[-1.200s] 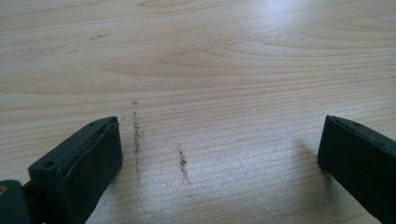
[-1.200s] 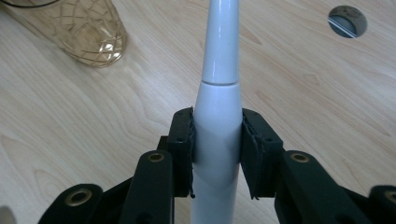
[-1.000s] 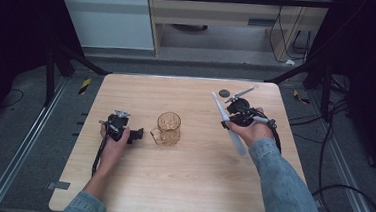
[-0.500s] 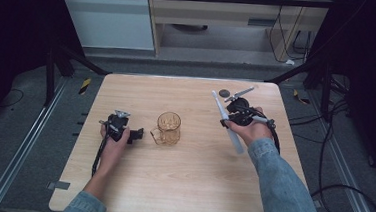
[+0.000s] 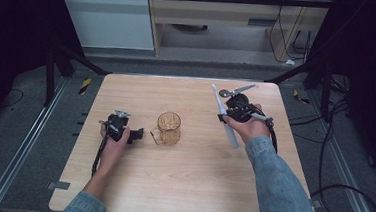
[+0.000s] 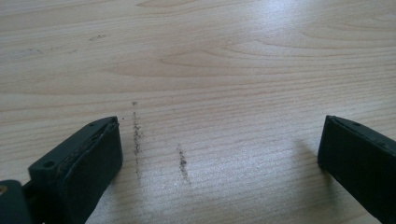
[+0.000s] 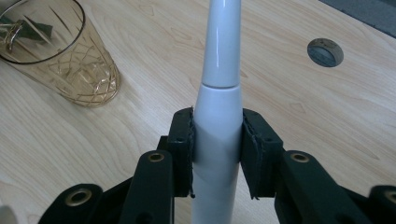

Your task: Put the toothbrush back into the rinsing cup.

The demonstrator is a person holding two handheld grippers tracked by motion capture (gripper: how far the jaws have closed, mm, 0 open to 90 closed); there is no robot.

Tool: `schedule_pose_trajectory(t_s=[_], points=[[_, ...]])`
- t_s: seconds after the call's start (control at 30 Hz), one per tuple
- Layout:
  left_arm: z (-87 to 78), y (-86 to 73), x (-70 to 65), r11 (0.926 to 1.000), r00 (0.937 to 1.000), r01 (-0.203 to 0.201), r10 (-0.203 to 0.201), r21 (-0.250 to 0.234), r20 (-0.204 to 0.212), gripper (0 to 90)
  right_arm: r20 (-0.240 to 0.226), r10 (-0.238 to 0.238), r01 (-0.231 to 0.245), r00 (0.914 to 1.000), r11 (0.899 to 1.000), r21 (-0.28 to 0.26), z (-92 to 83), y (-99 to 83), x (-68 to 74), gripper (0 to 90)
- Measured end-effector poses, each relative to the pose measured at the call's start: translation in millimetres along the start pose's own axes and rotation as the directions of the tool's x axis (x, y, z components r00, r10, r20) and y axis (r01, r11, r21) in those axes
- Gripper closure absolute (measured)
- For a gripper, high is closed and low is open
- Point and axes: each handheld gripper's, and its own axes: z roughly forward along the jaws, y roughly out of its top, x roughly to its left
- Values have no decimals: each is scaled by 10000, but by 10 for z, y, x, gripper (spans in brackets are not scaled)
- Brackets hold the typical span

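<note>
My right gripper (image 5: pixel 227 117) is shut on a white tapered handle (image 5: pixel 224 117), shaped like an electric toothbrush body. It sits over the right side of the wooden table (image 5: pixel 185 186). In the right gripper view the pads (image 7: pixel 183 149) press on both sides of the white handle (image 7: pixel 219 88), whose thin end points away from me. An amber cut-glass mug (image 5: pixel 168 128) stands upright mid-table, empty, with its handle toward my left gripper (image 5: pixel 137 134). The mug (image 7: pixel 60 51) is left of the white handle's tip. My left gripper (image 6: pixel 219 154) lies on the table, open, with bare wood between its jaws.
A round dark grommet (image 7: pixel 325 52) is set in the tabletop near the far right, just beyond the white handle's tip. Black frame legs (image 5: pixel 74 60) and cables (image 5: pixel 340 192) stand on the grey floor around the table.
</note>
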Motion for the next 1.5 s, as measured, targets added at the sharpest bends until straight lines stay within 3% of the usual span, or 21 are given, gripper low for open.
schedule_pose_trajectory(t_s=[0.57, 1.0, 1.5], points=[[0, 0, -1, 10000, 10000, -1, 1, -1, -1, 0, 255, 294, -273, 9992, 9965, -791, -13, 48, 34, 671], [2, 1, -3, 10000, 10000, 14, -14, -9, 2, 0, 124, 384, -365, 9992, 9914, -1253, -95, 99, 65, 672], [4, 3, -5, 10000, 10000, 33, -33, -12, -8, 0, 182, 767, -729, 9969, 9852, -1554, -94, 155, -23, 671]])
